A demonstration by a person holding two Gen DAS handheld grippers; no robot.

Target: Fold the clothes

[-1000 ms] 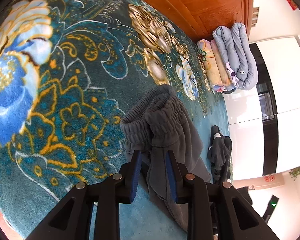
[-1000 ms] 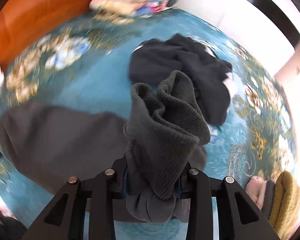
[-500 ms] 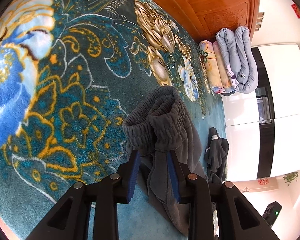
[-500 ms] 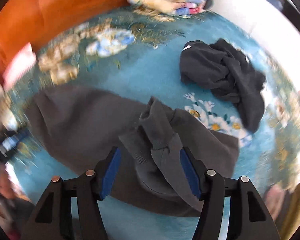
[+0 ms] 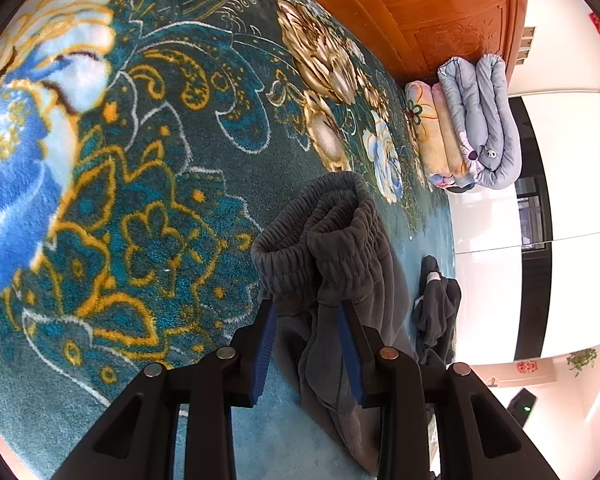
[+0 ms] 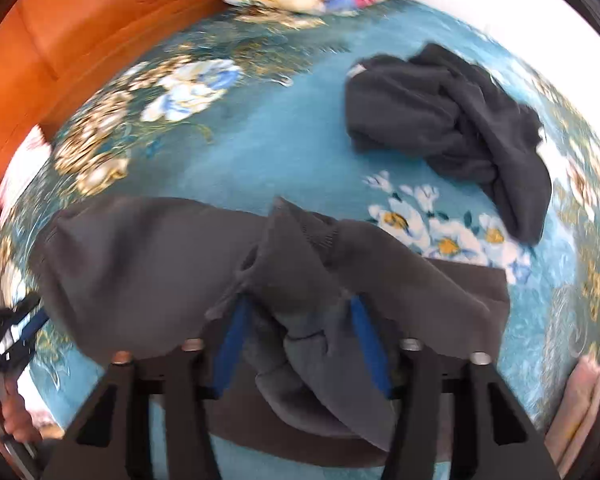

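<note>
Dark grey sweatpants [image 5: 332,248] lie folded on a teal floral carpet [image 5: 140,160]. In the left wrist view the elastic waistband bunches up just ahead of my left gripper [image 5: 306,312], which is open with loose cloth between its blue pads. In the right wrist view the pants [image 6: 148,256] spread flat leftward, and a crumpled leg cuff [image 6: 300,264] lies between the fingers of my right gripper [image 6: 300,312], which is open around it.
A crumpled black garment [image 6: 452,128] lies on the carpet beyond the pants, also in the left wrist view [image 5: 436,312]. Folded quilts [image 5: 468,120] sit against an orange wooden wardrobe [image 5: 420,8]. More folded cloth [image 6: 580,400] lies at the right edge.
My right gripper has opened and let the cuff drop onto the pants, lowering toward the carpet. My left gripper has opened wider and barely moved.
</note>
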